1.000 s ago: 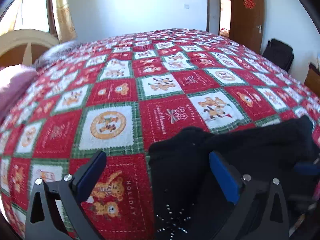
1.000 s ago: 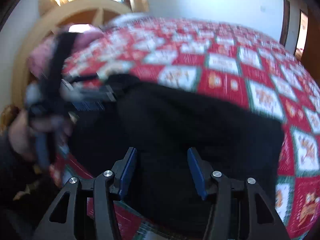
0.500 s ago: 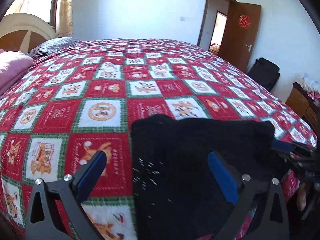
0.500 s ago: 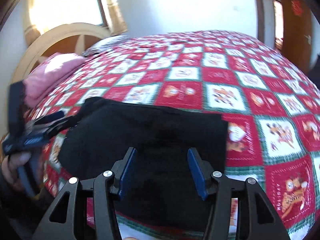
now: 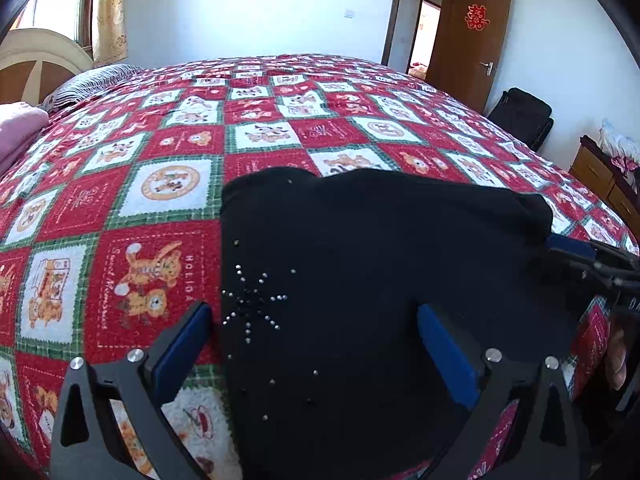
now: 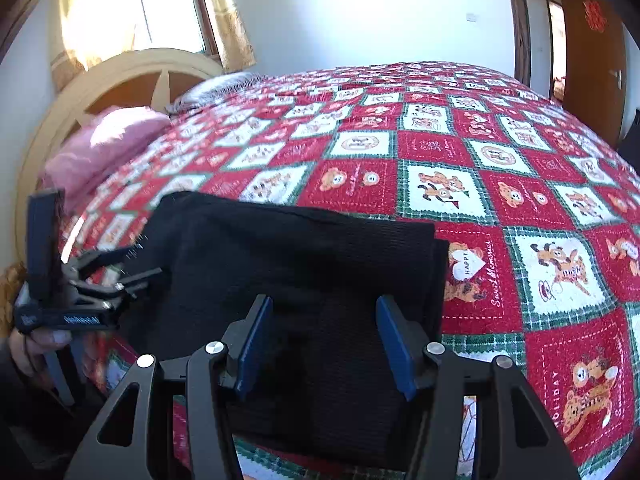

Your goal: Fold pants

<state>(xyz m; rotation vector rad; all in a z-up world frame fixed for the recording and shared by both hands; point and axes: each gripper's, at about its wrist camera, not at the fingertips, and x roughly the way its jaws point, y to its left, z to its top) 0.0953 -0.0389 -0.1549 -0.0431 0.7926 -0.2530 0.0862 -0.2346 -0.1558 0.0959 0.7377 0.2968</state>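
Observation:
The black pants lie folded into a compact rectangle on the near edge of the bed, with a rhinestone star on the left part. They also show in the right wrist view. My left gripper is open and empty, hovering over the pants' near left side. My right gripper is open and empty over the pants' near right part. Each gripper shows in the other's view: the right one at the pants' right end, the left one at their left end.
A red, white and green patchwork bedspread covers the bed. A pink pillow and a striped pillow lie by the headboard. A black bag, a wooden door and a wooden dresser stand at right.
Both grippers have pulled back and steadied over the folded pants. More of the pants and bed comes into view; the pants lie still.

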